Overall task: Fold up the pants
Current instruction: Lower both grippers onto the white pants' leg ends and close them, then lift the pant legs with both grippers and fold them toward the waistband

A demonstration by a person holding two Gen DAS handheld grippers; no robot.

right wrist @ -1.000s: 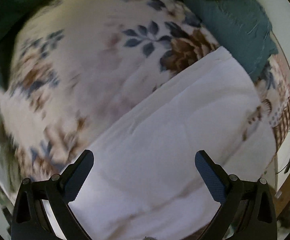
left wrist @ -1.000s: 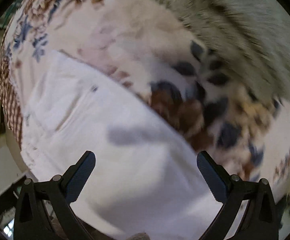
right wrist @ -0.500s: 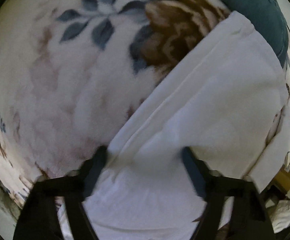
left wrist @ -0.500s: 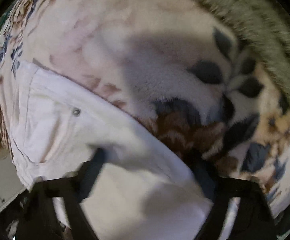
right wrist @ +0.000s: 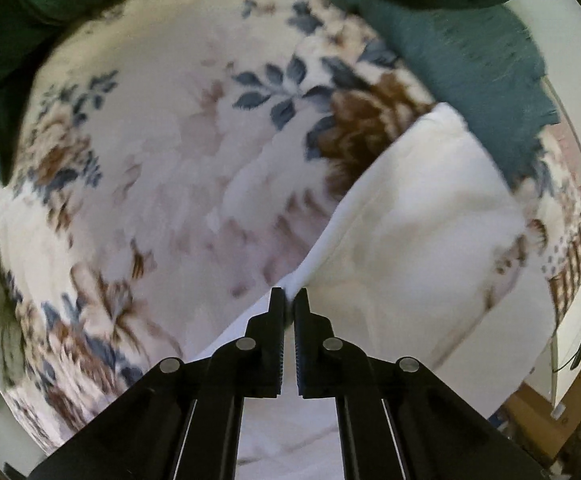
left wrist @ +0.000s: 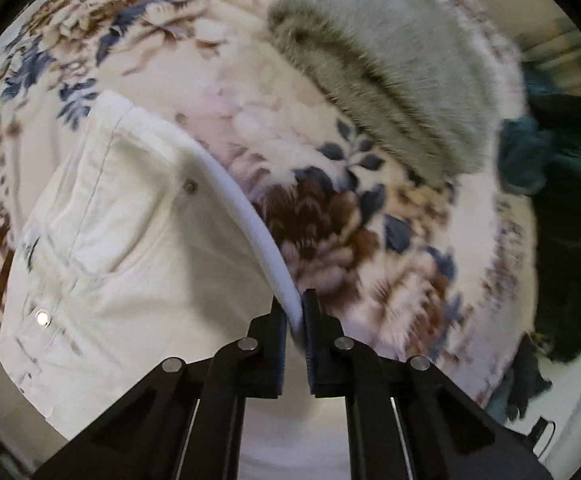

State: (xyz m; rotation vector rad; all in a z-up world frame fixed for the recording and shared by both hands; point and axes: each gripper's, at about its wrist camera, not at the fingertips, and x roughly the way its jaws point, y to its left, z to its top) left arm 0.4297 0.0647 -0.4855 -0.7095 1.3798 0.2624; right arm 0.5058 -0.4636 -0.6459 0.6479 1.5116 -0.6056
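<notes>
White pants (left wrist: 138, 248) lie on a floral blanket (left wrist: 330, 216), with the pocket, rivet and waist button at the left in the left wrist view. My left gripper (left wrist: 295, 312) is shut on the far edge of the pants near the waist, and the pinched edge stands up in a ridge. In the right wrist view the leg part of the pants (right wrist: 422, 232) runs to the right. My right gripper (right wrist: 289, 300) is shut on the same far edge of the pants, which rises to a peak between the jaws.
A grey furry cushion (left wrist: 390, 80) lies beyond the pants. Dark teal garments (left wrist: 562, 200) are piled at the right and show in the right wrist view (right wrist: 470, 60) above the leg end. The bed edge, cables and a cardboard box (right wrist: 550, 400) are at the far right.
Both grippers were open above the pants, dropped onto the far edge, and have closed on it. The pinched edge has lifted off the blanket.
</notes>
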